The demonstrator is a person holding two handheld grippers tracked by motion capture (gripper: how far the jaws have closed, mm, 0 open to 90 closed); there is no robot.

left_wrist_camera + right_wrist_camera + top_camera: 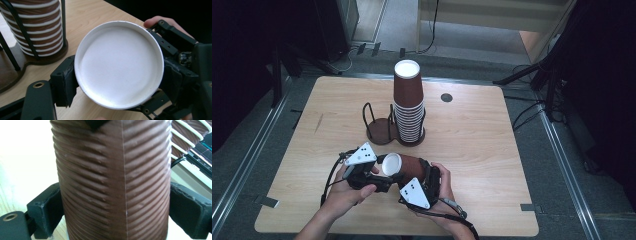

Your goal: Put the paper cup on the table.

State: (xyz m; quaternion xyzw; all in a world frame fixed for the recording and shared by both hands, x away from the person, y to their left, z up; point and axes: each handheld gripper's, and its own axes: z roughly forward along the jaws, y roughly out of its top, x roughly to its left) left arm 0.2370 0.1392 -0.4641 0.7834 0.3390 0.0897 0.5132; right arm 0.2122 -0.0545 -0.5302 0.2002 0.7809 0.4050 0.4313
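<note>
A brown ribbed paper cup (pixel 408 167) lies on its side, held above the table's front edge between both grippers. Its white round end (pixel 120 65) faces my left gripper (pixel 118 80), whose two jaws press that end's rim from either side. My left gripper (pixel 384 175) sits to the cup's left in the high view. The right gripper (pixel 426 176) clamps the cup's brown body (pixel 112 182); its pads (pixel 45 207) touch both sides. A tall stack of matching cups (pixel 408 107) stands in a dark wire holder (pixel 379 129) at mid-table.
The holder's left slot (pixel 377 125) holds nothing. A small dark round hole (pixel 446 97) sits in the wooden table (pixel 492 150) toward the back. Dark stands and cables lie on the floor around the table.
</note>
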